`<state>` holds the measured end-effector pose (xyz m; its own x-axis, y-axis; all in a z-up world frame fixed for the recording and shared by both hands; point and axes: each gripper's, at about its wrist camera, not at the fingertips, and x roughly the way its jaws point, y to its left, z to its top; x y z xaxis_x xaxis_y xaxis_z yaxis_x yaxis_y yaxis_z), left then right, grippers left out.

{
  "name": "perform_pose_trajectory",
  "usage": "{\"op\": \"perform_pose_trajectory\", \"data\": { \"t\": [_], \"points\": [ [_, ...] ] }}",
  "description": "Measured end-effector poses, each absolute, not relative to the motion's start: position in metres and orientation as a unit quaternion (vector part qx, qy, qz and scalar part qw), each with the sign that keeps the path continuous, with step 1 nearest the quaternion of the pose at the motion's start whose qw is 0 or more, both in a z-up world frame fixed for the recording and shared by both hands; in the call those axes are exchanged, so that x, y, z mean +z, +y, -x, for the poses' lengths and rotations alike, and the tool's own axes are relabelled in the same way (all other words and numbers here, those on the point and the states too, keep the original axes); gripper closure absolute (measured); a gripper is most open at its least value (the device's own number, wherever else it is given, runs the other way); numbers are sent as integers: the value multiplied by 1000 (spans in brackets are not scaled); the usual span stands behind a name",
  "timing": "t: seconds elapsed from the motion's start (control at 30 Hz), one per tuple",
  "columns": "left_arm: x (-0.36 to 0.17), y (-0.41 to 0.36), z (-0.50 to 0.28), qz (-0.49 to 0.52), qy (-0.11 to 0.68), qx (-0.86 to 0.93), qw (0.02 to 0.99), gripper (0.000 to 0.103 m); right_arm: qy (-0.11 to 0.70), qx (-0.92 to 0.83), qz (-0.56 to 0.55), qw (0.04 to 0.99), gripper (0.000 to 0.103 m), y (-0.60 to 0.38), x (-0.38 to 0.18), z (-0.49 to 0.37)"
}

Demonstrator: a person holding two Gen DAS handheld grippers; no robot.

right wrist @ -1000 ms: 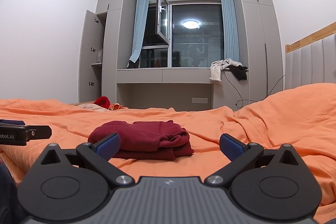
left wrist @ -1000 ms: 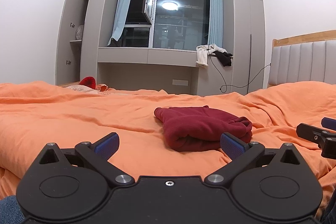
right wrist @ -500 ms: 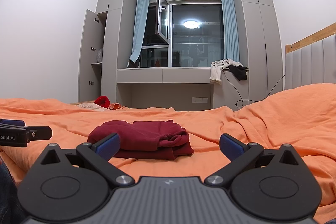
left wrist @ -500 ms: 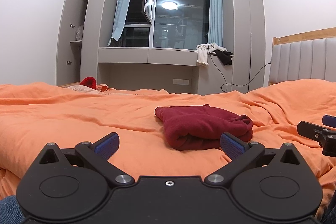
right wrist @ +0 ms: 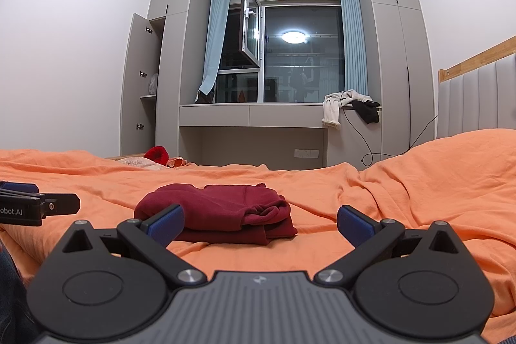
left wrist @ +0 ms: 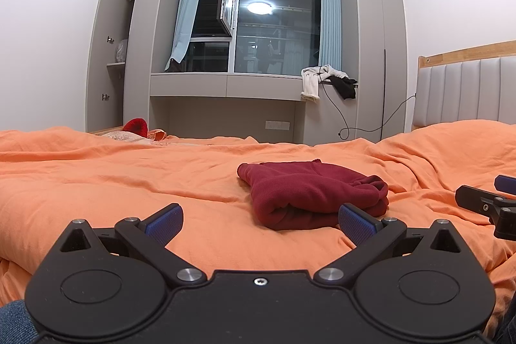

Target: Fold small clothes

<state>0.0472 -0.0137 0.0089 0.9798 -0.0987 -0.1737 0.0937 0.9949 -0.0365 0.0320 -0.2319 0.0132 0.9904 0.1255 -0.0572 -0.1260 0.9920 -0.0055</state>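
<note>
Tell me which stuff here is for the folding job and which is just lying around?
For the job:
- red garment, folded on the bed
- left gripper, open
- right gripper, open

Just lying about:
- white cloth and black cloth on the window ledge
- cable
- red thing at the bed's far edge

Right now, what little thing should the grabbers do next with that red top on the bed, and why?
Probably nothing more to the dark red garment: it already lies folded in a compact stack on the orange duvet. The left gripper and right gripper are both open, empty and short of it. A sensible next move is reaching for the unfolded clothes at the far edge.
</note>
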Motion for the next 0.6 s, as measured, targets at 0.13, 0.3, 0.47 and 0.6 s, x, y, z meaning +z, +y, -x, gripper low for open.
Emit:
{"op": "perform_pose_trajectory", "data": {
  "t": [0.13, 0.3, 0.47, 0.6],
  "points": [
    [9, -14, -47, 14, 88, -48, 995, 1, 28, 63, 5, 998, 0, -232, 14, -32],
    [9, -13, -47, 13, 88, -48, 995, 1, 29, 63, 5, 998, 0, -232, 14, -32],
    [9, -13, -47, 13, 89, -49, 995, 1, 29, 63, 5, 998, 0, -232, 14, -32],
    [9, -13, -47, 12, 88, -49, 995, 1, 29, 63, 5, 998, 0, -232, 15, -31]
  ]
}}
